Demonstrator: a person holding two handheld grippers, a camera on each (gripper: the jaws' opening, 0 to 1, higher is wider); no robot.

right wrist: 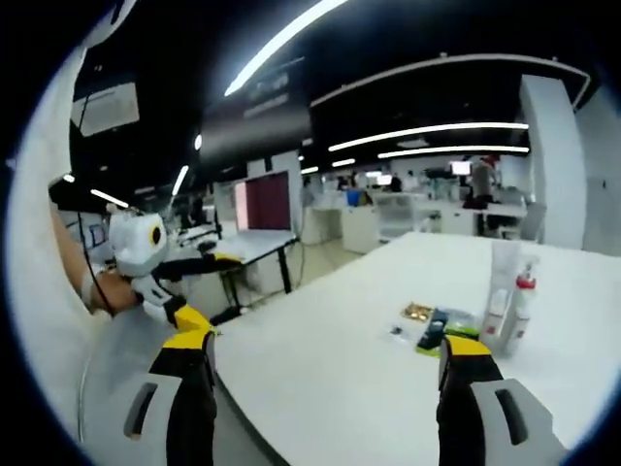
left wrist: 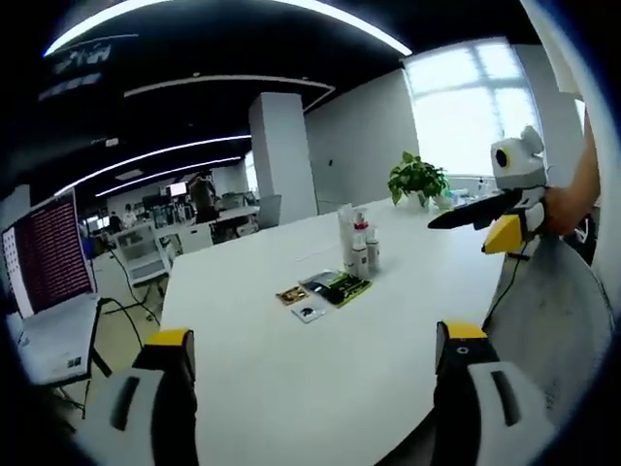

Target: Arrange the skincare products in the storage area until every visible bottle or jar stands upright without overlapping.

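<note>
Big white table (left wrist: 291, 359) holds all things. Left gripper (left wrist: 315, 354) jaws wide apart, nothing held, low over near table edge. Right gripper (right wrist: 325, 364) jaws wide apart, nothing held. Bottles (left wrist: 357, 245) stand upright together mid-table. Small flat packets (left wrist: 325, 291) lie just beside bottles.

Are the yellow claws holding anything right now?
No, nothing is held. The left gripper and the right gripper both have their jaws spread apart over the white table, far from the bottles.
</note>
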